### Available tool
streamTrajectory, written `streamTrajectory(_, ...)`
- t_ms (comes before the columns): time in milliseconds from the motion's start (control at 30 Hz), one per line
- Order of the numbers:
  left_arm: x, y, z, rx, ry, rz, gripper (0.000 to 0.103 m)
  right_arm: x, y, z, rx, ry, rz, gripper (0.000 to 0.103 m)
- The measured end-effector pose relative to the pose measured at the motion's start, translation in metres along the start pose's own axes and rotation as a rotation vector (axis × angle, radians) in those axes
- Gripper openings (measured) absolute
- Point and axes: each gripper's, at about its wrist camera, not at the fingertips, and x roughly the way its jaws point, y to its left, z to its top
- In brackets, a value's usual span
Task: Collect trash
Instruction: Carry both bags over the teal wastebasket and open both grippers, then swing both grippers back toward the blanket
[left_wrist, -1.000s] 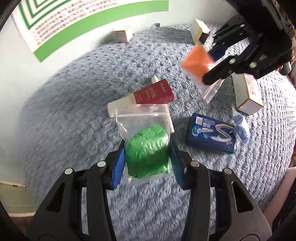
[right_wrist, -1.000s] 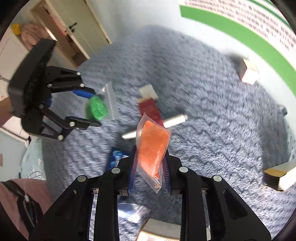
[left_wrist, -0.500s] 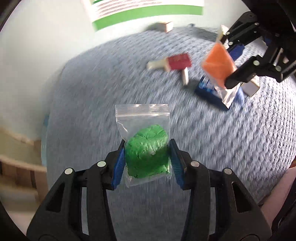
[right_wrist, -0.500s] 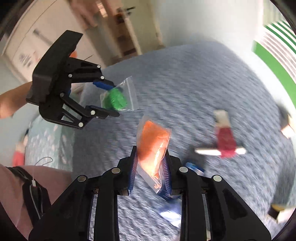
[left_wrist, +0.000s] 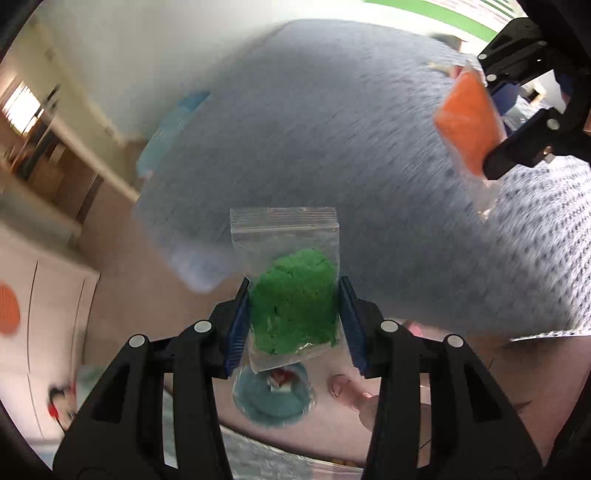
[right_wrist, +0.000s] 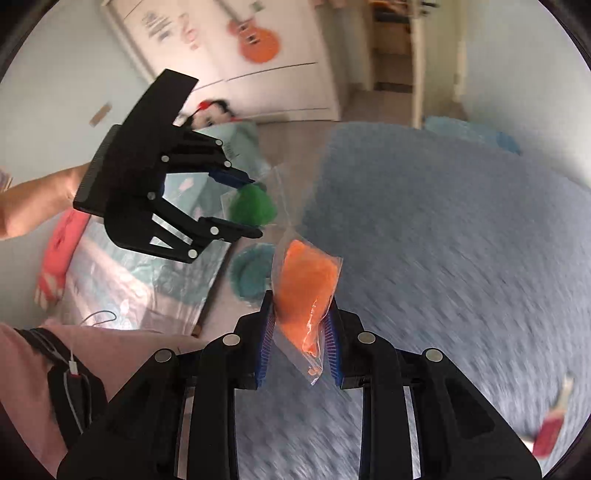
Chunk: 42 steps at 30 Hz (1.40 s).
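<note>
My left gripper is shut on a clear zip bag of green putty and holds it in the air past the edge of the grey-blue bed. It also shows in the right wrist view with the green bag. My right gripper is shut on a clear bag of orange putty, seen at the upper right of the left wrist view. A round teal bin stands on the floor right below the green bag; in the right wrist view the bin is left of the orange bag.
A red tube lies on the bed at the lower right. A light blue cushion lies at the bed's far edge. A patterned mat and a plush toy are on the floor. The person's leg is near the bin.
Both grippers have swung away from the littered bed middle toward its edge and the floor, each still holding its bag. The teal bin has come into view.
</note>
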Motion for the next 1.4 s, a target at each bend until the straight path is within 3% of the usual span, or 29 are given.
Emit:
streamTrajectory(233,-0.003,0.072,-0.107,-0.147,0.068,0.026,0.043,0.09,0.071,0.078,-0.121,0.068,0.093,0.026)
streamTrajectory(400,0.005,0.11,-0.161,-0.21,0.125,0.022,0.043,0.155,0.112,0.11,-0.166,0.137,0.155,0.026)
streamTrajectory(833,0.069,0.159,-0.262,-0.477,0.199,-0.12,0.043,0.33,0.155,0.121,-0.141,0.361,0.226,0.027)
streamTrajectory(933,0.084,0.16,-0.271,-0.469,0.224,-0.131,0.043,0.348,0.157,0.121,-0.158,0.386,0.217,0.031)
streamTrajectory(967,0.083,0.158,-0.275,-0.463,0.232,-0.13,0.044,0.355,0.157,0.122,-0.164,0.394,0.209,0.04)
streamTrajectory(1033,0.092,0.157,-0.278,-0.453,0.259,-0.106,0.065,0.362,0.154,0.122,-0.151,0.401,0.196,0.055)
streamTrajectory(1067,0.091,0.157,-0.282,-0.457,0.262,-0.101,0.066,0.364,0.151,0.124,-0.14,0.399,0.186,0.065)
streamTrajectory(1400,0.086,0.165,-0.291,-0.458,0.281,-0.102,0.068,0.337,0.134,0.125,-0.086,0.378,0.18,0.068)
